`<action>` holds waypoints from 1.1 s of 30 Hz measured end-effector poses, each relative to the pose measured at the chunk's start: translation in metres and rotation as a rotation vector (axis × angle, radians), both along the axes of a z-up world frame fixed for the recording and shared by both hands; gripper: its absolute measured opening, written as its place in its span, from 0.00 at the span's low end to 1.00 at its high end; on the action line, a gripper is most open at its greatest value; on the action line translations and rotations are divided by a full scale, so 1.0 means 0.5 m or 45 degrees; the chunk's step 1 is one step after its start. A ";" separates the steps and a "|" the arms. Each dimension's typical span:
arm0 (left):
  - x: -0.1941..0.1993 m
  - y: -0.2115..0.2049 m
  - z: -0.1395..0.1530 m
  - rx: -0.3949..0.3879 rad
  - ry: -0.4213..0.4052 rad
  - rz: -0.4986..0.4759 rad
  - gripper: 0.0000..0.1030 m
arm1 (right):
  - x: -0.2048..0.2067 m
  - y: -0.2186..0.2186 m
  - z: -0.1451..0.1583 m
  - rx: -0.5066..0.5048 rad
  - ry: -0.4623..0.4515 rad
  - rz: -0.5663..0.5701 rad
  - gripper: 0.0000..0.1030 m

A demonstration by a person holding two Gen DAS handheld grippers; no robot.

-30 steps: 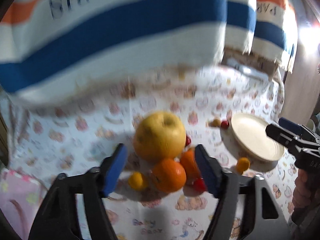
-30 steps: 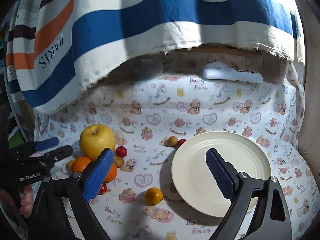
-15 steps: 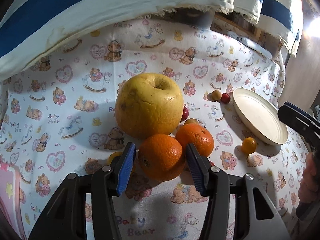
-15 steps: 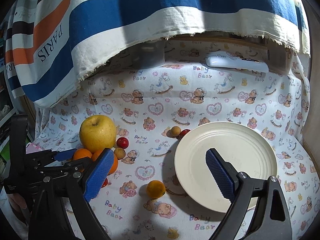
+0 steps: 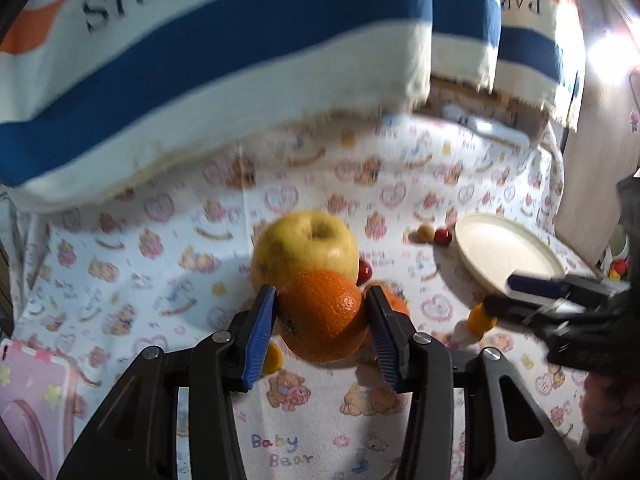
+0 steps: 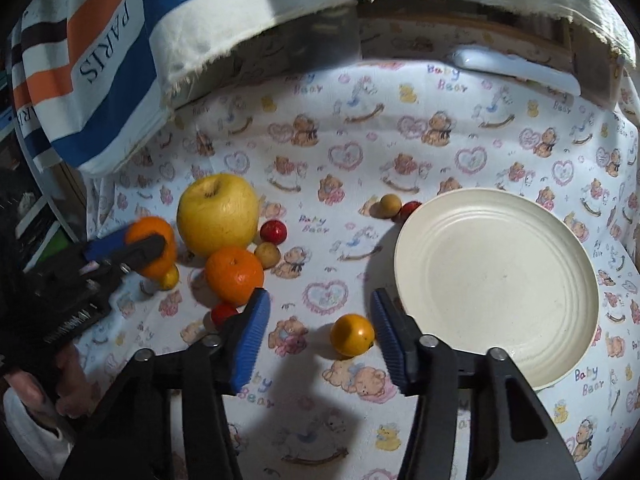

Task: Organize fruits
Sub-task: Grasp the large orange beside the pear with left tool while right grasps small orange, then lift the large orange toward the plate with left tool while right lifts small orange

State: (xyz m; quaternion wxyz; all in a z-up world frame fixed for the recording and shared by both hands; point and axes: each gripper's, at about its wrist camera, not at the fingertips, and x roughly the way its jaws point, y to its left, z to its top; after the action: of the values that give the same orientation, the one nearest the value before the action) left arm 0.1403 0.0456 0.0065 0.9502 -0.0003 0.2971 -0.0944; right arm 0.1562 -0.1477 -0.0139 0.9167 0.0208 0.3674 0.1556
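Oranges are what the left gripper (image 5: 322,320) is dealing with: its blue pads are pressing on both sides of one orange (image 5: 323,316), gripping it and holding it up off the bear-print cloth (image 5: 120,300), just in front of the big yellow apple (image 5: 306,250). From the right wrist view the same orange (image 6: 154,246) is sitting between those fingers to the left of the apple (image 6: 218,214), with a small yellow fruit (image 6: 170,278) just below it. A second orange (image 6: 235,275) is lying on the cloth (image 6: 340,148) touching the apple's lower side, with a small tan fruit (image 6: 267,254) and a small red fruit (image 6: 273,232) close beside it and another red one (image 6: 223,313) near its bottom edge. The right gripper (image 6: 318,338) is hanging with its jaws spread wide and holding nothing; a small orange fruit (image 6: 352,335) is lying on the cloth between its pads, nearer the right one, and whether it touches that pad I cannot tell. Beside that sits the cream plate (image 6: 496,280), bare, with a tan ball (image 6: 390,203) and a red one (image 6: 410,210) at its far left rim. Half a second ago the left fingers were only framing the orange as it lay on the cloth; now they are clamped on it and it is raised, while the right gripper has dropped lower and moved left from over the plate to the small orange fruit. A striped Paris cloth (image 6: 100,60) is hanging behind.
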 end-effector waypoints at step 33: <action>-0.028 0.007 0.040 0.046 -0.136 0.090 0.44 | 0.012 0.000 -0.021 -0.116 0.016 -0.072 0.28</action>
State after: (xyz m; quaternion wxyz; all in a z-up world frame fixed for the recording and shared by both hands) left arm 0.1262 0.0493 0.0263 0.9673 0.0112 0.2473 -0.0553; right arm 0.1622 -0.1477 -0.0243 0.9184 -0.0095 0.3792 0.1126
